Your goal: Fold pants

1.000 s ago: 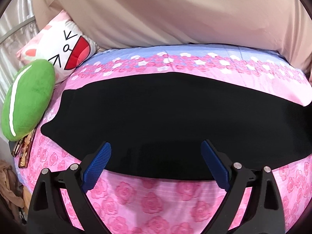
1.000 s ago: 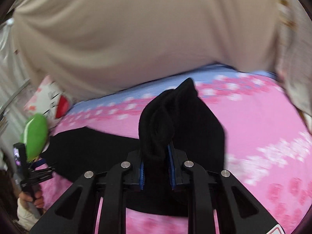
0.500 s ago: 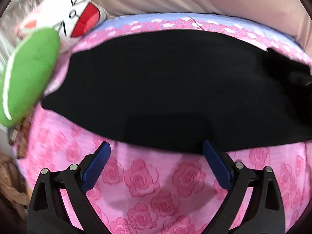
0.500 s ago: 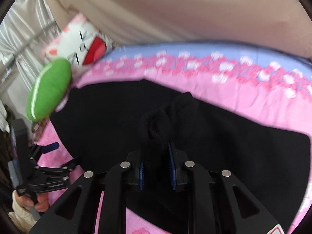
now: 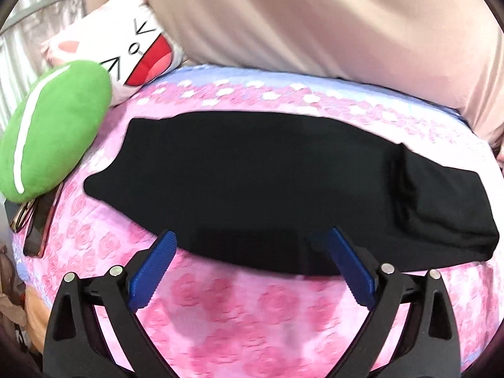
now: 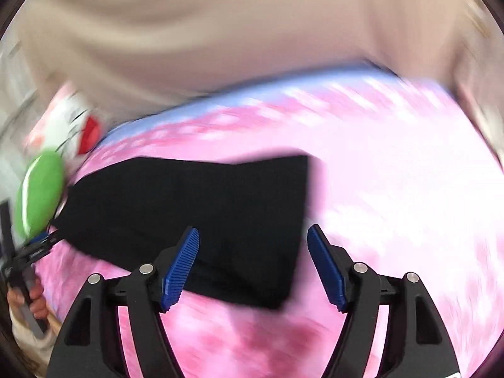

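The black pants (image 5: 258, 182) lie flat on the pink rose-print bed (image 5: 239, 308), folded lengthwise, with a folded-over layer at the right end (image 5: 447, 208). My left gripper (image 5: 249, 252) is open and empty, its blue pads at the pants' near edge. In the blurred right wrist view the pants (image 6: 201, 201) lie spread, their right edge straight. My right gripper (image 6: 252, 245) is open and empty just above the pants' near right corner. The left gripper shows small at the far left (image 6: 34, 249).
A green plush cushion (image 5: 50, 129) and a white cartoon-face pillow (image 5: 126, 47) sit at the bed's left end. A phone and glasses (image 5: 34, 223) lie under the cushion's edge. A beige blanket (image 5: 315, 15) bulges along the back.
My right gripper carried the pant end leftward over the pants, then let go and opened; the folded layer now lies flat. My left gripper stayed open, shifting slightly at the near edge.
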Demonstrator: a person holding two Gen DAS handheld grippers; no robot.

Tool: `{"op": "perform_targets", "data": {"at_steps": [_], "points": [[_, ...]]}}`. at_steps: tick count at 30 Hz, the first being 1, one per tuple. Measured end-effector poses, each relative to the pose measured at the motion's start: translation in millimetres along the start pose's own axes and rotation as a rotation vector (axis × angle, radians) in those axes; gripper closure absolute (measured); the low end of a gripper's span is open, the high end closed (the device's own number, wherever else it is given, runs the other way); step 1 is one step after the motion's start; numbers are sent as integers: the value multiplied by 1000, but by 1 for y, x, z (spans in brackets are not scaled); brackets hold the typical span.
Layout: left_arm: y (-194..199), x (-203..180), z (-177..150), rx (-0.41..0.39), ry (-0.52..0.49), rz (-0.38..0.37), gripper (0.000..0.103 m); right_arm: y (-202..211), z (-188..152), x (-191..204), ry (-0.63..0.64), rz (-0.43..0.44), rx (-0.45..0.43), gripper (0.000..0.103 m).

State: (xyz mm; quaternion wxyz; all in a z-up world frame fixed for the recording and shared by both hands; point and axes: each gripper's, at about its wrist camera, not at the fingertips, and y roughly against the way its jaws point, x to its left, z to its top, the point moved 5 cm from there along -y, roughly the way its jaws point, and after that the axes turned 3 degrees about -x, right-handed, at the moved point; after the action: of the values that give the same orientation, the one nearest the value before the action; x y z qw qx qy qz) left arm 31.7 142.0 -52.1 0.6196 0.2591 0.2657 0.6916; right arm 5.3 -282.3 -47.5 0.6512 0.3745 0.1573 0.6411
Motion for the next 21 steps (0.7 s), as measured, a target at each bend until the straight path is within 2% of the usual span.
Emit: {"op": "perform_targets", "data": {"at_steps": [2,4,6,8,9,10,12,15,17,18,20,21], "points": [[-2,-22,4,1,-27,-18,8,5,-12,-20,-37,-29,1,33],[-4,-43,4,10,-55,-40,8,13,-25,-16,42,-66,-30,33],[-9,-69,4,31,-82,-75,8,12,-34,-4,124,-54,-31,33],[-12,-88,5,39,-99,-90,8,-2,-43,7,197,-70,-1,33],[-16,-96,6,44,-108,-84,8,-17,-48,10,243,-111,33,38],[-18,-103,8,45,-114,-84,8,-26,-51,10,264,-129,54,58],[-21,-108,11,45,-124,-69,8,-31,-48,11,227,-47,66,90],[-22,-106,10,35,-132,-23,8,-16,-35,-9,152,-36,23,91],[-29,-101,7,51,-129,-7,8,-31,-45,-19,123,-12,99,90],[-32,-97,6,63,-123,-1,8,-26,-45,-19,118,-3,80,81],[-33,-88,5,65,-109,11,8,-9,-44,-16,112,8,79,77],[-32,-85,5,63,-102,12,8,0,-41,-15,99,38,53,65]]}}
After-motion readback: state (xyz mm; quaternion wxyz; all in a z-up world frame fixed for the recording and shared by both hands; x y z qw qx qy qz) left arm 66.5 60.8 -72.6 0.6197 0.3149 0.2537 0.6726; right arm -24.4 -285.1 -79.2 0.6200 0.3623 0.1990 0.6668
